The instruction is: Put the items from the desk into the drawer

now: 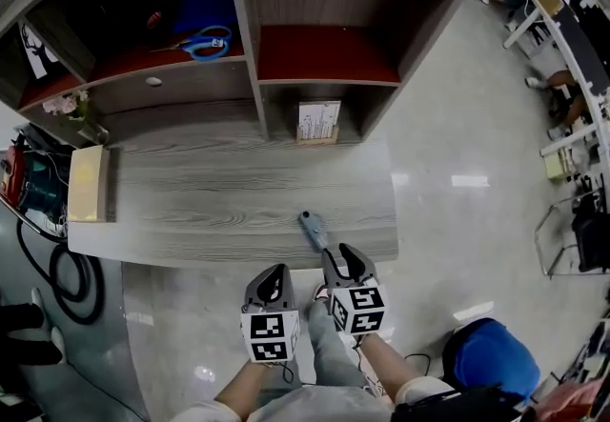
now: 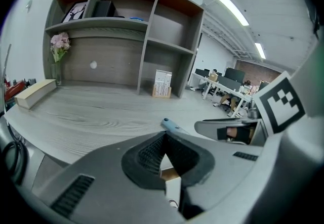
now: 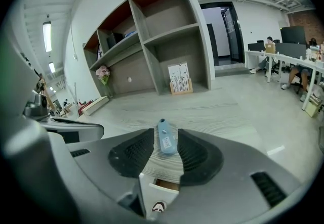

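Right gripper [image 3: 166, 132]: jaws spread wide, gripping nothing. Through the gap I see the small pale-blue oblong plastic item [image 3: 165, 138]. It lies flat on the grey wood-grain desk [image 3: 212, 112] near the front edge, long axis roughly in line with the jaws, pads clear of it. Head view puts it just ahead of the jaw tips. Left gripper [image 2: 163, 136]: jaws closed together, empty. My judgement: item is light, rigid and smooth-shelled, possibly slippery. Pinch across its narrow middle.

Desk [image 1: 229, 201] open between wooden box [image 1: 88, 184] and blue item [image 1: 313, 228]
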Available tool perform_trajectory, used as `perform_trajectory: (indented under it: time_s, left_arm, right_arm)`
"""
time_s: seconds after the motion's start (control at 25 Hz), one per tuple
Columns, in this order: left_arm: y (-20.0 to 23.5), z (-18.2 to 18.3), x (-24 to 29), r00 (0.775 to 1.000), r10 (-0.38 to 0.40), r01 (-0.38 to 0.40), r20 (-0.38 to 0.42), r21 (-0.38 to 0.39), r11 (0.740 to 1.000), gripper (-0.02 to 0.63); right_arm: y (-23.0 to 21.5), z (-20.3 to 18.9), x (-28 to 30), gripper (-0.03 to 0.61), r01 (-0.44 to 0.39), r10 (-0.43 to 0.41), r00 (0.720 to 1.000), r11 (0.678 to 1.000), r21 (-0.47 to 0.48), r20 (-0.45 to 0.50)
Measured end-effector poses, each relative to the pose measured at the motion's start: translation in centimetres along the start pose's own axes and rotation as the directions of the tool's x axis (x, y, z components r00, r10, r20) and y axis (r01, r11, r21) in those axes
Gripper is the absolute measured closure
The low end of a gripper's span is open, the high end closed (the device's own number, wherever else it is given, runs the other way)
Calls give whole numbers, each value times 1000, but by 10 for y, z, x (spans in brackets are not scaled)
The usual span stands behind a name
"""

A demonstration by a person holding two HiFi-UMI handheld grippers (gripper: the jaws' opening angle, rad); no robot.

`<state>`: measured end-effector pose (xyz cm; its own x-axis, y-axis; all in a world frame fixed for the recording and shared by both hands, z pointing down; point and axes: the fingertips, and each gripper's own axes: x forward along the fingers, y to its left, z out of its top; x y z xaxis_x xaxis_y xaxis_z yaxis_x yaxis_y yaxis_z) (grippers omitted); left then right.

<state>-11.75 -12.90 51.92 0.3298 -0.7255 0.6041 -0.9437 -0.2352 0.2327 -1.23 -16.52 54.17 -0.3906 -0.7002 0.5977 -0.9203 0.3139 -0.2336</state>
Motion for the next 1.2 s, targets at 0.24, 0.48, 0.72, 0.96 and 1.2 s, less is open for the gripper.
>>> perform_trajectory:
  time_s: [0.24, 0.48, 0.72, 0.96, 1.2]
  left_arm:
    - [4, -18, 12, 1000, 9, -10, -12, -46, 999, 617]
    - [7, -23, 19, 1000, 21, -21, 2, -72, 997, 617]
    - [17, -21, 25, 999, 51, -49, 20, -107, 993, 617]
    - [26, -22, 29, 997, 69, -65, 26, -133, 989, 617]
    - [32, -24, 31, 997, 77, -74, 18, -149, 986, 617]
  right_arm:
    - [-4, -16, 19, 454, -1, 1, 999, 1000, -23, -33]
    - [-2, -23, 33, 449, -15, 8, 998, 995, -100, -67]
    - [-3, -29, 42, 448, -25, 11, 994, 992, -127, -106]
    - [-3, -36, 48, 448, -16, -6, 991, 987, -159, -136]
    - [-4, -35, 53, 448, -3, -26, 988, 982, -187, -153]
